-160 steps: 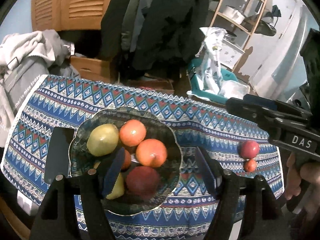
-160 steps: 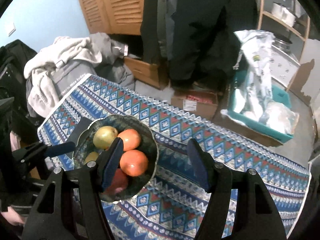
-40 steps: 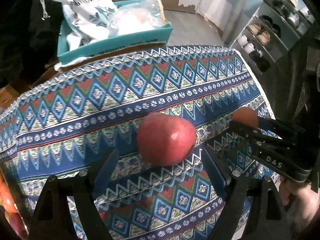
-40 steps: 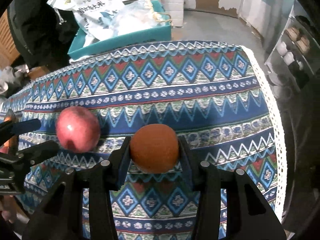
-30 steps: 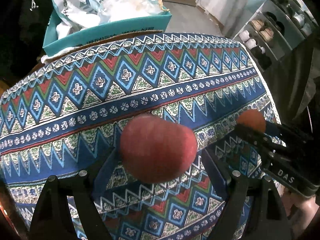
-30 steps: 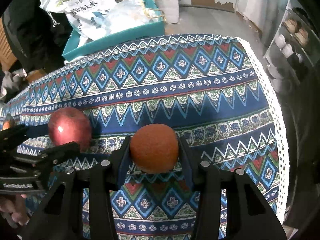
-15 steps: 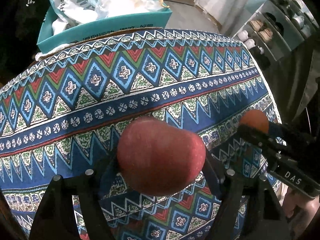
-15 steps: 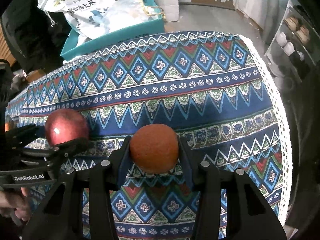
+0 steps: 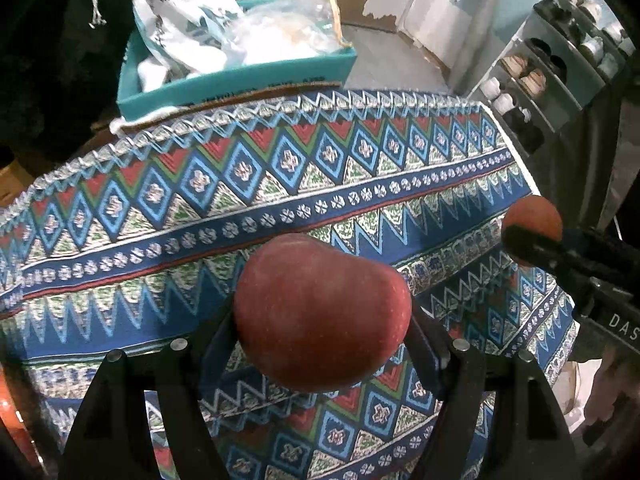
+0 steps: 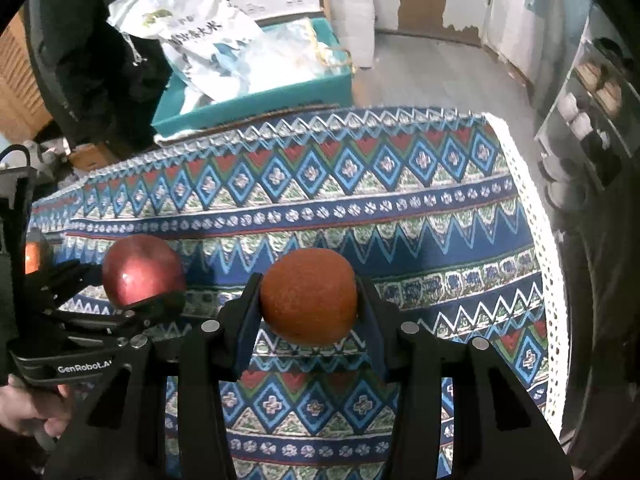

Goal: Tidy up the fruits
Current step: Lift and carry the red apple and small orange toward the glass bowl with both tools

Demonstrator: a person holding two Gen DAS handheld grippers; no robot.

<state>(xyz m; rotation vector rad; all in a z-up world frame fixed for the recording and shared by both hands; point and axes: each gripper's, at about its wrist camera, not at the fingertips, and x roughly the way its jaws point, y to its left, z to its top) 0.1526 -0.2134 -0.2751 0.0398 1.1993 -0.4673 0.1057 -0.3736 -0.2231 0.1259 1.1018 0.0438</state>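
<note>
An apple [image 9: 322, 312] is being gripped between the blue pads of the left gripper [image 9: 322, 340], with both pads pressed against its sides. It is being held above the cloth [image 9: 280, 184], clear of the patterned surface. In the right wrist view the same apple [image 10: 142, 270] is being seen at the left, clamped by the left gripper [image 10: 132, 292], whose handle is being held by a hand [image 10: 28, 404] at the lower left edge.

An orange [image 10: 308, 296] is being clamped between the pads of the right gripper [image 10: 308, 320], which is closed tight on it. It too is being held off the cloth [image 10: 360, 200], near the cloth's white-edged right end. In the left wrist view this orange [image 9: 532, 224] is being seen at the right, partly covered by a finger of the right gripper [image 9: 536, 244].

The two fruits are being held near each other, side by side but apart.

Beyond the far edge of the cloth, a teal box [image 10: 256, 104] is being filled by plastic bags [image 10: 200, 40]. A rack [image 9: 560, 60] with shoes is being shown at the upper right. An orange-red patch [image 9: 8, 404] at the lower left edge is being cut off, so what it is cannot be told.
</note>
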